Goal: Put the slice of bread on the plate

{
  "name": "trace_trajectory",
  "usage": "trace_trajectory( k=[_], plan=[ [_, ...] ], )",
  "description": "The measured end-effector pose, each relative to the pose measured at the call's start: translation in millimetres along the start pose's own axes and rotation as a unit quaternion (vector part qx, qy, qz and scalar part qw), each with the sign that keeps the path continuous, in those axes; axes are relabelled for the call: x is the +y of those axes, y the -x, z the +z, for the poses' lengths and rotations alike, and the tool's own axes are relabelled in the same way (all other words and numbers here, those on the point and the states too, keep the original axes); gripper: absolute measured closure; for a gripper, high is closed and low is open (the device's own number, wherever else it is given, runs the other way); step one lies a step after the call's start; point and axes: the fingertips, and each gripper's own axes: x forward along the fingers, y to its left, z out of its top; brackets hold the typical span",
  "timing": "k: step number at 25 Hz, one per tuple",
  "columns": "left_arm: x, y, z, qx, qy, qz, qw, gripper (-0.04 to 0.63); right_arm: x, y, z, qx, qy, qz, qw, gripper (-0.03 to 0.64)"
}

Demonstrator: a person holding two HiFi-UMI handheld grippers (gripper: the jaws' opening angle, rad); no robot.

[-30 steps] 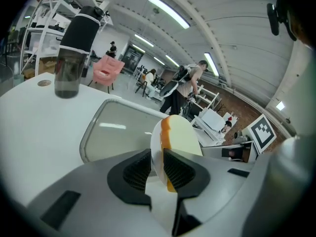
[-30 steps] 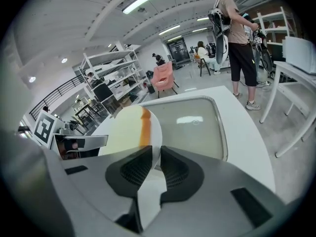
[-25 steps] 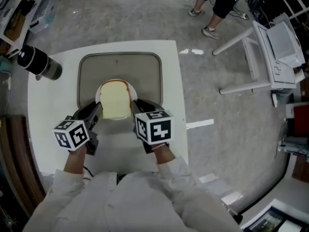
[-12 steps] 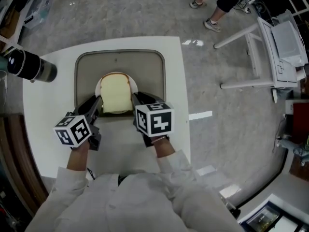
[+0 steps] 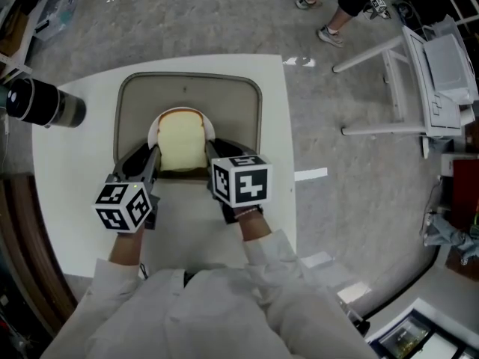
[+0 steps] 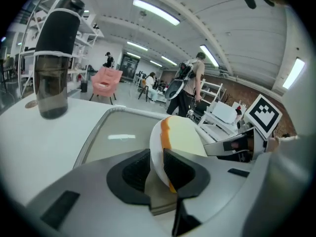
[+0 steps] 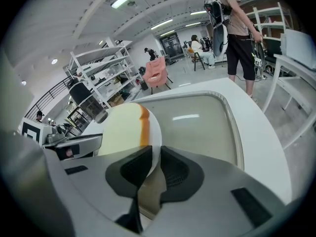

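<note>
A pale slice of bread point(image 5: 182, 142) with a brown crust lies on a small white plate point(image 5: 210, 130) over the grey tray point(image 5: 187, 90). My left gripper point(image 5: 153, 158) is shut on the plate's left rim, and my right gripper point(image 5: 212, 154) is shut on its right rim. In the left gripper view the plate's edge point(image 6: 157, 149) sits between the dark pads of the left gripper point(image 6: 158, 171), with the bread point(image 6: 186, 137) beyond. The right gripper view shows the same on the other side: rim point(image 7: 155, 141) pinched by the right gripper point(image 7: 153, 168), bread point(image 7: 121, 130) to the left.
The tray rests on a white square table point(image 5: 82, 200). A dark bottle point(image 5: 41, 103) stands at the table's left edge, tall in the left gripper view point(image 6: 54, 63). A person point(image 5: 340, 2) and a white rack point(image 5: 419, 66) are on the floor to the right.
Both grippers keep their hold on the plate's rims. Plate and bread have shifted slightly away from me over the tray, and the left gripper has rolled a little.
</note>
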Motion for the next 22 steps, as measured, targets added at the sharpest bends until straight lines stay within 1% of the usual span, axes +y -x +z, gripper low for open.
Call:
trace_trajectory(
  k=[4, 8, 12, 15, 22],
  plan=[
    [1.9, -2.7, 0.5, 0.0, -0.026, 0.022, 0.9994, 0.512, -1.1, -1.9, -1.0, 0.003, 0.006, 0.0, 1.0, 0.554],
    [4.9, -5.0, -0.6, 0.008, -0.068, 0.04, 0.9969, 0.512, -0.7, -4.1, -0.2, 0.003, 0.015, -0.001, 1.0, 0.554],
    [4.5, -6.0, 2.0, 0.002, -0.102, 0.051, 0.9934, 0.512, 1.1, -5.5, -0.1, 0.003, 0.016, 0.002, 1.0, 0.554],
    [6.7, -5.8, 2.2, 0.001, -0.113, 0.055, 0.992, 0.512, 3.3, -8.2, -0.2, 0.003, 0.015, 0.003, 1.0, 0.554],
    [11.1, -5.8, -1.5, 0.009, -0.117, 0.057, 0.9915, 0.512, 3.3, -10.3, 0.4, 0.001, 0.021, -0.001, 1.0, 0.554]
  ],
)
